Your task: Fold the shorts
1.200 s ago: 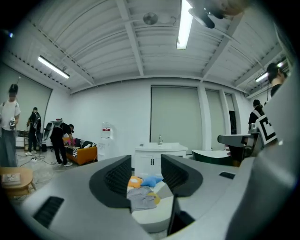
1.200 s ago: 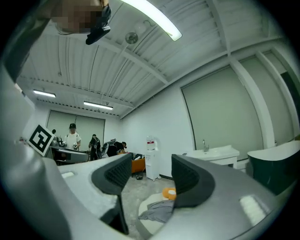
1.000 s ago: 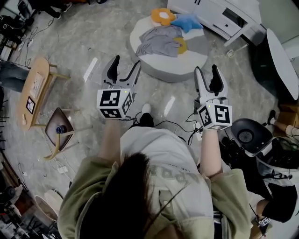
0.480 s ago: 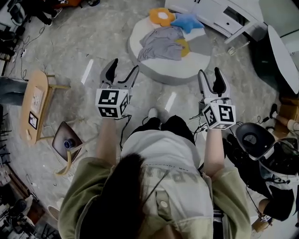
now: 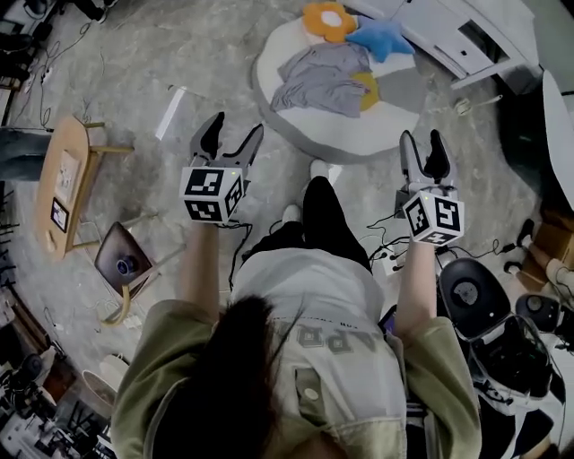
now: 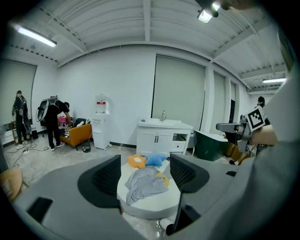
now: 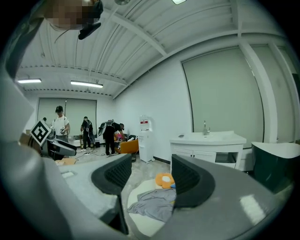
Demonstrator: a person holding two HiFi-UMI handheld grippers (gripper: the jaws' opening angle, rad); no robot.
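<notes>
The crumpled grey fabric shorts point(image 5: 323, 79) lie on the low round white platform point(image 5: 300, 136), beside an orange flower-shaped cushion point(image 5: 328, 18) and a blue star-shaped cushion point(image 5: 381, 38). The left hand-held gripper point(image 5: 236, 125) and right hand-held gripper point(image 5: 421, 139) hang apart from the platform, their jaws spread wide and empty.

The shorts point(image 5: 323, 79) lie on the round platform point(image 5: 359, 143), two cushions point(image 5: 328, 18) behind them (a cabinet point(image 5: 466, 45) stands farther back).
</notes>
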